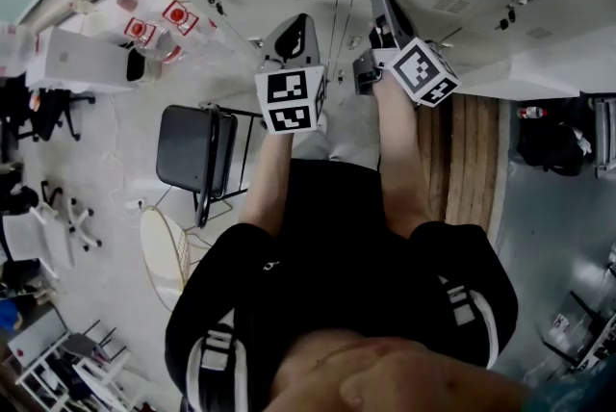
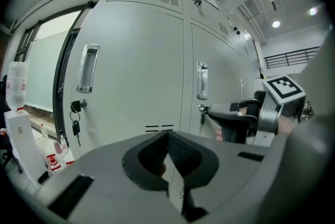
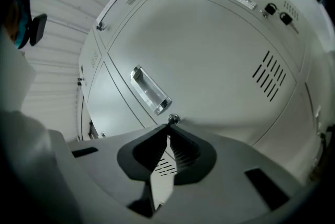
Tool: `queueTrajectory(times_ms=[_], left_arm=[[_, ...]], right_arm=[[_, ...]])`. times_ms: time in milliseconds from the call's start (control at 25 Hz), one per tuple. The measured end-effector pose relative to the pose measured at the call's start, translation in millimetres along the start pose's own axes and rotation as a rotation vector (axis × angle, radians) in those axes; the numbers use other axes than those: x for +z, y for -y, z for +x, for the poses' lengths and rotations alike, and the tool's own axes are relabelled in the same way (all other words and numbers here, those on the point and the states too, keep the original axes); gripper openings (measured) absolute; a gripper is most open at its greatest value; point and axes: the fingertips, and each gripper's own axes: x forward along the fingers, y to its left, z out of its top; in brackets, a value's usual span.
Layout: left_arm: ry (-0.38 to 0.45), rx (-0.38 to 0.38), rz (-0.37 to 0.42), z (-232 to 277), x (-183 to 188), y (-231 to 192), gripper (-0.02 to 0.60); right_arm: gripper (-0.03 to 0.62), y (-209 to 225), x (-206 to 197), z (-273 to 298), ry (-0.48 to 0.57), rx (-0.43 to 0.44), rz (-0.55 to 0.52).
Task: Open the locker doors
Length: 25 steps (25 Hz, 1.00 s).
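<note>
Grey locker doors [image 2: 136, 60] stand in a row in front of me. Each has a metal recessed handle [image 2: 202, 80] with a small lock below it. My right gripper [image 3: 168, 126] is rolled on its side and points level at a door [image 3: 209, 60], just under its handle [image 3: 150, 91]. Its jaws are shut on the key [image 3: 172, 120] in that door's lock. In the left gripper view the right gripper [image 2: 209, 110] touches the second door's lock. My left gripper [image 2: 168, 136] hangs back from the doors, shut and holding nothing. All doors in view are closed.
The leftmost door's lock holds a key with a second key hanging from it [image 2: 76, 108]. A water dispenser bottle [image 2: 15, 87] stands at far left. Behind me are a black chair [image 1: 197, 150], a white round stool [image 1: 164, 256] and a wooden bench [image 1: 472, 160].
</note>
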Motion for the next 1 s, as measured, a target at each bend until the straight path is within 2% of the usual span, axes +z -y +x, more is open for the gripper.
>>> queueTrajectory(times_ms=[320, 400, 720, 840, 1000], left_arm=[[-0.011, -0.004, 0.008, 3.1, -3.5, 3.2, 0.005], [-0.012, -0.004, 0.005, 3.3, -4.1, 3.2, 0.005], [-0.018, 0.007, -0.007, 1.1, -7.7, 2.5, 0.005], [-0.015, 0.013, -0.008, -0.1, -7.4, 0.9, 0.005], [-0.013, 0.016, -0.011, 0.0, -6.8, 0.3, 0.005]], right_arm=[[0.035, 4.0, 3.5, 0.2, 0.050, 0.110, 0.264], [0.034, 10.0, 1.5, -1.4, 0.057, 0.111, 0.352], [0.034, 12.4, -1.3, -2.0, 0.128, 0.201, 0.666], [0.034, 13.4, -2.2, -1.8, 0.143, 0.217, 0.735], [0.035, 14.6, -2.2, -1.0, 0.149, 0.231, 0.771]])
